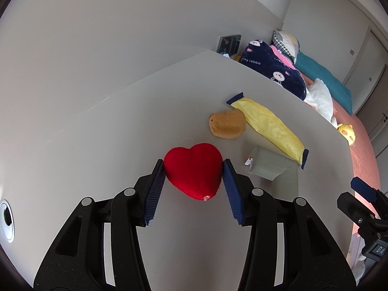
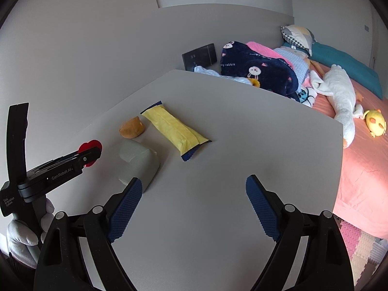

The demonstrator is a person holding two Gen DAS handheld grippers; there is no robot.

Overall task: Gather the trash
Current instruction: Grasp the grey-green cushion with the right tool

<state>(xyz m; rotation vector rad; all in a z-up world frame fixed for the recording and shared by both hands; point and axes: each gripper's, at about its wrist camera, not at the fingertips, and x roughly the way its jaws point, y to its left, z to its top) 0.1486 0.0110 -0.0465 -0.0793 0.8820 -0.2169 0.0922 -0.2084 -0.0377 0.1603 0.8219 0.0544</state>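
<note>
A red plush heart point(image 1: 194, 171) lies on the white table point(image 1: 121, 126). My left gripper point(image 1: 193, 167) has its two blue pads against the heart's sides and is shut on it; it also shows in the right wrist view point(image 2: 91, 156) with the heart point(image 2: 91, 145) behind it. A yellow snack wrapper point(image 1: 269, 126) point(image 2: 174, 131), a tan plush toy point(image 1: 226, 123) point(image 2: 132, 127) and a grey folded paper piece point(image 1: 266, 166) point(image 2: 138, 161) lie to the right. My right gripper point(image 2: 194, 186) is open and empty above bare table, its left finger near the grey piece.
The table's right edge point(image 2: 339, 145) borders a pink bed point(image 2: 359, 169) with a navy rabbit blanket point(image 2: 262, 70), white plush goose point(image 2: 339, 97) and yellow toy point(image 2: 375, 121). A dark panel point(image 2: 200, 55) stands against the wall. A cable hole point(image 1: 6, 218) is in the table at left.
</note>
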